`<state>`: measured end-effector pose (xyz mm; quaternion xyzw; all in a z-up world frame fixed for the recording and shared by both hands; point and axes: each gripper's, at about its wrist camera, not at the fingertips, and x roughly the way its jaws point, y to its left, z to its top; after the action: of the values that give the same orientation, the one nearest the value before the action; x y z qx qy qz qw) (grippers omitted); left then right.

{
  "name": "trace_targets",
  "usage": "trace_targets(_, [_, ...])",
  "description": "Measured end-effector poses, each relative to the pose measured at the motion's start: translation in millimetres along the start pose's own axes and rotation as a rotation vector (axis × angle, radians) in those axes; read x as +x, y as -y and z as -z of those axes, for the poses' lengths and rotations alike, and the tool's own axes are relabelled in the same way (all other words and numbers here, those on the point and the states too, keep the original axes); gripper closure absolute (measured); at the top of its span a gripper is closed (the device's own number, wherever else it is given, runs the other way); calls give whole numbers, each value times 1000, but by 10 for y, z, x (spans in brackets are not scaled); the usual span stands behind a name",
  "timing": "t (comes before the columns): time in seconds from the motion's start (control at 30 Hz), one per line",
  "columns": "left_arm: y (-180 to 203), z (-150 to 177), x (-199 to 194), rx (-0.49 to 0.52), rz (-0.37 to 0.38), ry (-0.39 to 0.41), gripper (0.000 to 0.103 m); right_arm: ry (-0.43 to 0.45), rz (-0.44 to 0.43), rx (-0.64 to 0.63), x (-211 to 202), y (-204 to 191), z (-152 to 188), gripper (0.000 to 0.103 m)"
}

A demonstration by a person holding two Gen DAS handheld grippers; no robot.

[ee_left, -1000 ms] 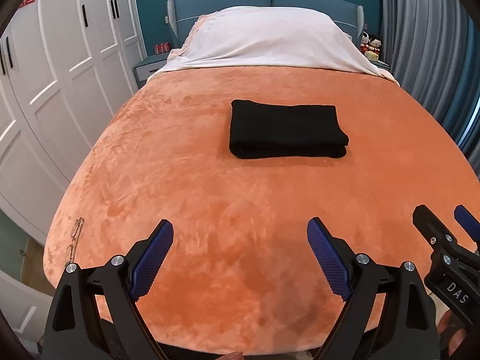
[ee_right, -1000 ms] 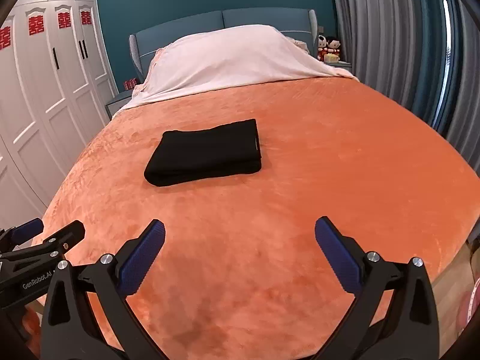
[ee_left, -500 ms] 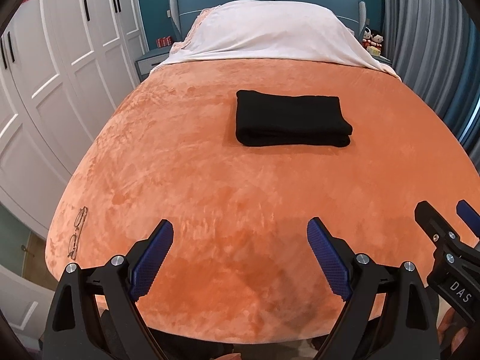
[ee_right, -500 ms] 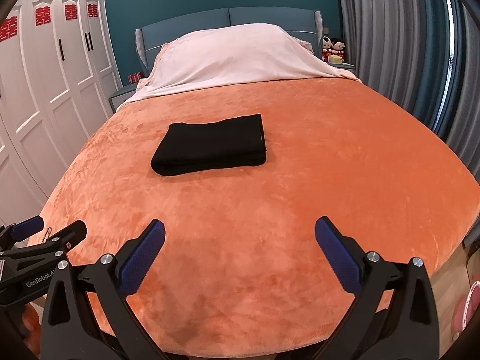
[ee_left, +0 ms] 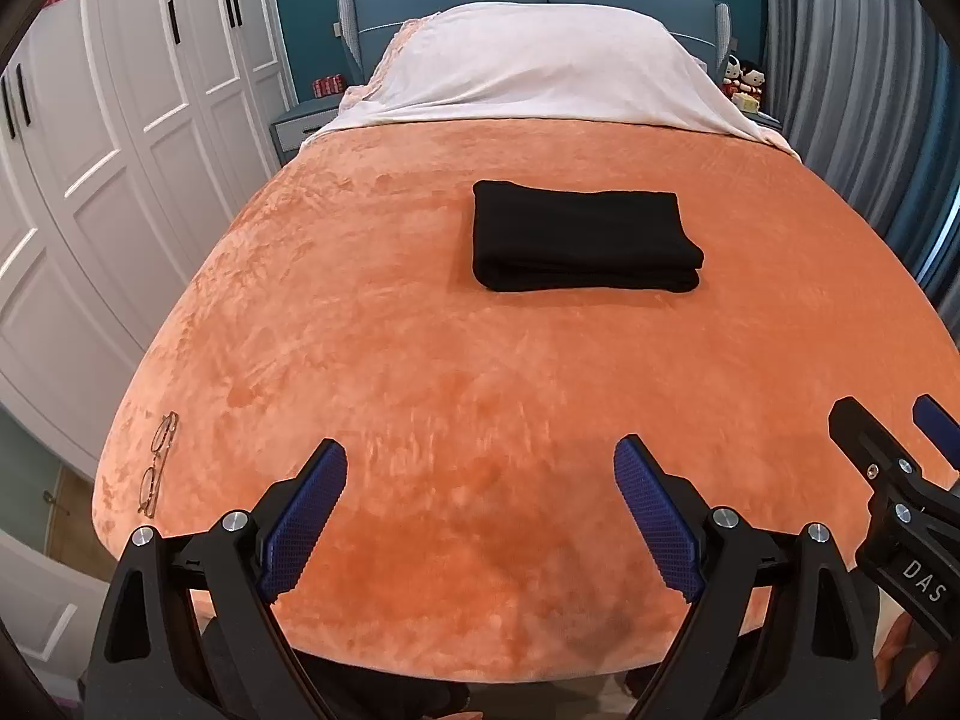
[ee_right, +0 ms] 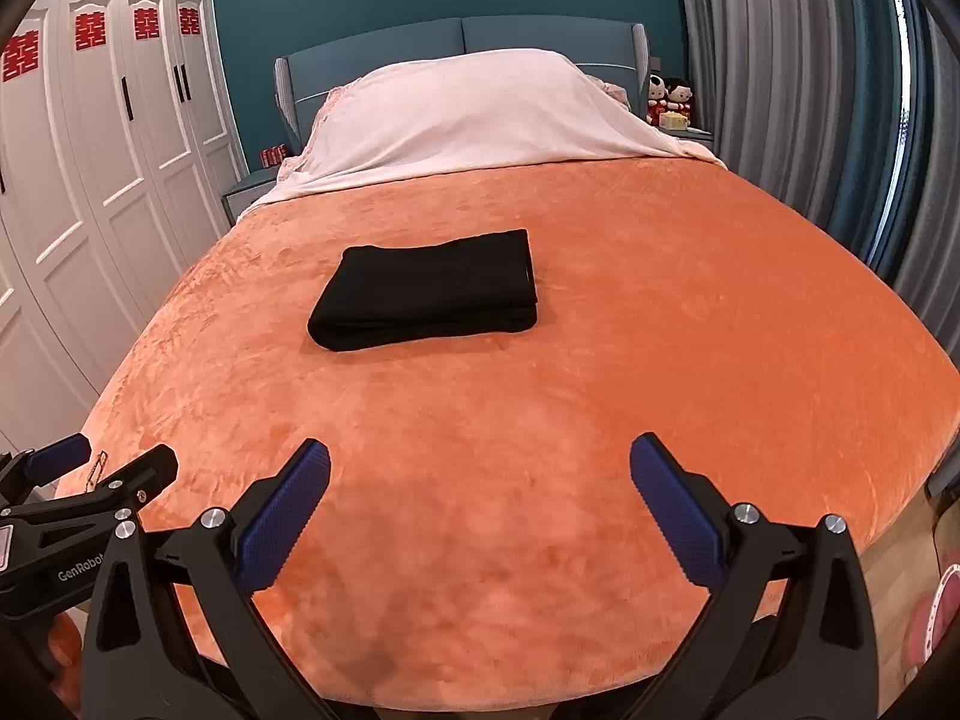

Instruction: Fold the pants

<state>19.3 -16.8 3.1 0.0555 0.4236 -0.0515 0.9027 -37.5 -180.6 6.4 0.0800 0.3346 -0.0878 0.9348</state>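
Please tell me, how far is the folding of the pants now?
Done: the black pants lie as a compact folded stack on the orange blanket. In hand: nothing; the left gripper and right gripper are open and empty, away from them. Left: apparently nothing.

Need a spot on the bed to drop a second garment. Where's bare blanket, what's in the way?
Free: the wide orange blanket between the folded black pants and the foot edge, and the strip right of the pants toward the curtains. Avoid the near-left corner, where eyeglasses lie. The head end is covered by the pink sheet.
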Motion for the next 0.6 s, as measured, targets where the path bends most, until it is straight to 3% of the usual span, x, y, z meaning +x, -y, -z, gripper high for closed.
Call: trace_targets(0.6, [-14,18,-12,1,-2,0,15,2,-3,-4,-12,20,-19,5])
